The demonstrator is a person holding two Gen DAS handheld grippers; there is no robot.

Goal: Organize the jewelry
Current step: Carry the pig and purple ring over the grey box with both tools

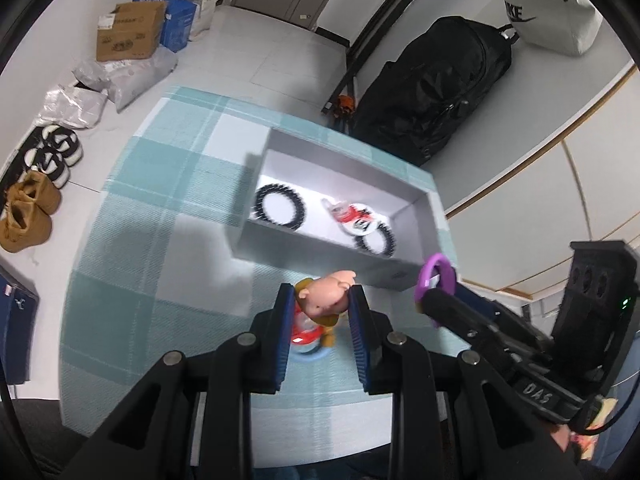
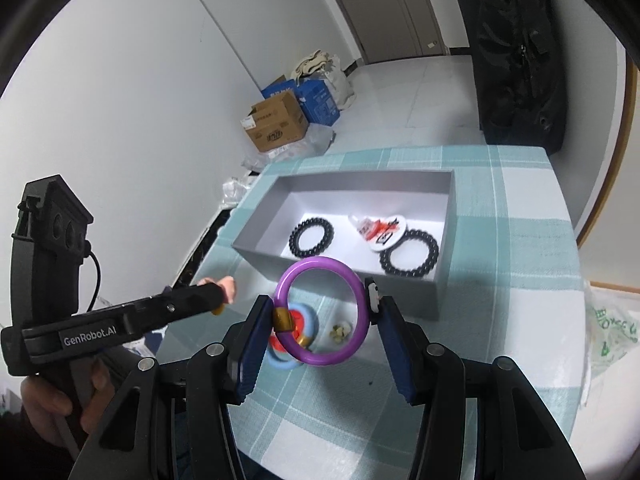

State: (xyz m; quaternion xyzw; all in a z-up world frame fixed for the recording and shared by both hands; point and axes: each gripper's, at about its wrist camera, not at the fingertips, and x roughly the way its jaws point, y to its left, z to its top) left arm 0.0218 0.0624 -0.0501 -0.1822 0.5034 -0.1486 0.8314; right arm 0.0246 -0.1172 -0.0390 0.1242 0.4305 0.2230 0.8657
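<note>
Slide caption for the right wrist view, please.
Right gripper holds a purple bangle in its jaws before the grey box with two black bead bracelets.

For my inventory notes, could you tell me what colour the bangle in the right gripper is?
Purple bangle, with a gold band; clearest in the right wrist view.

"GenRobot.AI" — left claw [image 2: 226,294]

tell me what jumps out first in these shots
The purple bangle, clamped in the right tool, hangs just short of the grey box. The left tool grips a small doll figure. Two black beaded bracelets already lie inside the box.
</note>
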